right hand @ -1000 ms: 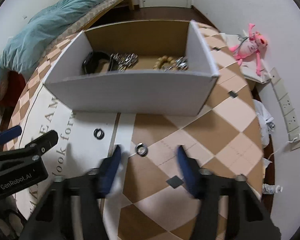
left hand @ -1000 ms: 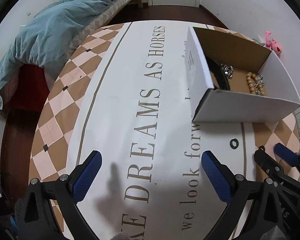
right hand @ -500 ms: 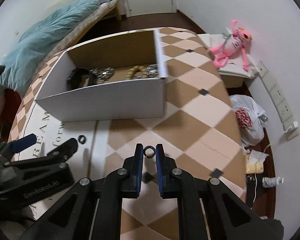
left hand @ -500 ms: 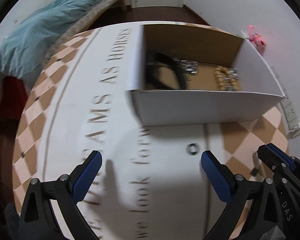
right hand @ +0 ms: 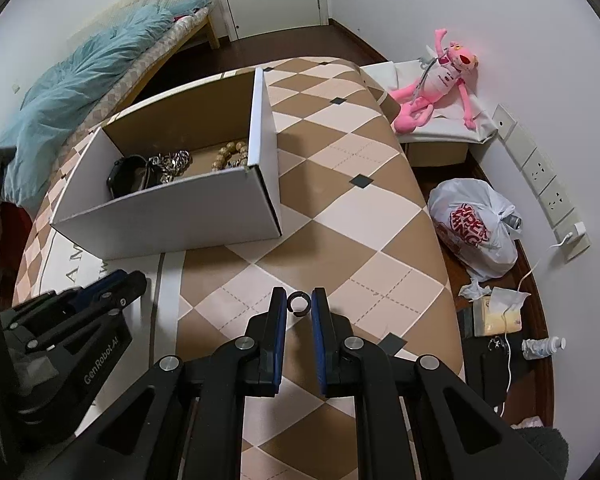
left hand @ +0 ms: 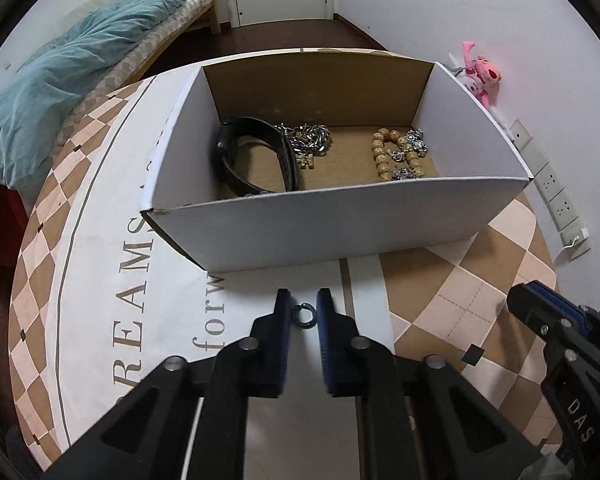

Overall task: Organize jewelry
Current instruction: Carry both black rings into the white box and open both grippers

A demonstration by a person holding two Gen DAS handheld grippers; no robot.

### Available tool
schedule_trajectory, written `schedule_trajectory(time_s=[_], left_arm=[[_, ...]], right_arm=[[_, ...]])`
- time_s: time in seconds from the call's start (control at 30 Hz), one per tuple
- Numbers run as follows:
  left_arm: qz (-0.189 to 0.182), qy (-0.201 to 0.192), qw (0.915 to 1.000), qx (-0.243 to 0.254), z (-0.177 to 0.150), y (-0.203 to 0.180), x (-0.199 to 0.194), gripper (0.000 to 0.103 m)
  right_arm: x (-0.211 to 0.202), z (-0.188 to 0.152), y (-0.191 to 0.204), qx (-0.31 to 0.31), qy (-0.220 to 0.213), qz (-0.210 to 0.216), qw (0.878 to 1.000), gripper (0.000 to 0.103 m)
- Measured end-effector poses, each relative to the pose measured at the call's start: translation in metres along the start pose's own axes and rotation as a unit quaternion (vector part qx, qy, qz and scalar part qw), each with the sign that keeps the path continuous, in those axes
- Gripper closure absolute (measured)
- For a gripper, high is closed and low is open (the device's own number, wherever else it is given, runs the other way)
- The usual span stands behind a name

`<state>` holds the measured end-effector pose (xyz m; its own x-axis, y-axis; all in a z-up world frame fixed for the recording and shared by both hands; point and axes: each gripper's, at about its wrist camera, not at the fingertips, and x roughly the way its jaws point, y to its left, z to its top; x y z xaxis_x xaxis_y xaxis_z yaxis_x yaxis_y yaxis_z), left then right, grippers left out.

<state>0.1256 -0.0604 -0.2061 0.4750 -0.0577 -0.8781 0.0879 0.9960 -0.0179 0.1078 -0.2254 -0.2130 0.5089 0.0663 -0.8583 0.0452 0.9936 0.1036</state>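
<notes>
**Left wrist view: two rings pinched, box waiting ahead**

Left tongs point(left hand: 303, 307) are nearly closed around a small dark ring point(left hand: 303, 314) just off the surface point(left hand: 260, 420). Right tongs point(right hand: 299, 303) pinch a second ring point(right hand: 298, 303). Best bet: keep both squeezes firm, lift clear of the box point(left hand: 340, 220) wall, release over bare cardboard beside the beads point(left hand: 384, 156).

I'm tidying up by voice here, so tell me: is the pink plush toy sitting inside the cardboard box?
No, the pink plush toy lies on a white cushion by the wall, beyond the table, apart from the cardboard box.
</notes>
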Motion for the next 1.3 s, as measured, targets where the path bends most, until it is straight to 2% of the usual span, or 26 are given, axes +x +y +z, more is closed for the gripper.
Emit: schedule_trajectory(time_s=[0.23,0.4,0.53,0.7,0.9,0.97,1.03,1.23,1.3], left_arm=[[-0.016,-0.006,0.9998,-0.013,-0.006,0.006,-0.013,0.093],[-0.030,-0.030,0.9990,-0.013,-0.005,0.006,-0.042,0.093],[-0.040,-0.065,0.9971,-0.010,0.006,0.007,-0.074,0.093],[-0.051,-0.088,0.9947,-0.010,0.026,0.011,-0.097,0.093],[-0.074,-0.098,0.9922,-0.023,0.059,0.024,-0.107,0.093],[-0.083,-0.091,0.9922,-0.024,0.076,0.027,-0.102,0.093],[-0.097,-0.066,0.9927,-0.028,0.096,0.032,-0.086,0.093],[-0.133,0.010,0.9900,-0.044,0.134,0.043,-0.040,0.093],[-0.133,0.033,0.9890,-0.054,0.141,0.047,-0.030,0.093]], right_arm=[[-0.014,0.005,0.004,0.003,-0.014,0.014,1.000,0.090],[-0.035,0.011,0.010,0.002,-0.033,0.031,0.999,0.090],[-0.056,0.019,0.014,-0.005,-0.055,0.042,0.998,0.090],[-0.078,0.037,0.020,-0.011,-0.078,0.054,0.995,0.090],[-0.084,0.072,0.027,-0.015,-0.084,0.077,0.993,0.090],[-0.072,0.092,0.031,-0.018,-0.064,0.095,0.993,0.090],[-0.055,0.110,0.034,-0.014,-0.036,0.113,0.993,0.090],[0.004,0.146,0.045,-0.016,0.057,0.132,0.989,0.090],[0.017,0.153,0.048,-0.023,0.080,0.133,0.988,0.090]])
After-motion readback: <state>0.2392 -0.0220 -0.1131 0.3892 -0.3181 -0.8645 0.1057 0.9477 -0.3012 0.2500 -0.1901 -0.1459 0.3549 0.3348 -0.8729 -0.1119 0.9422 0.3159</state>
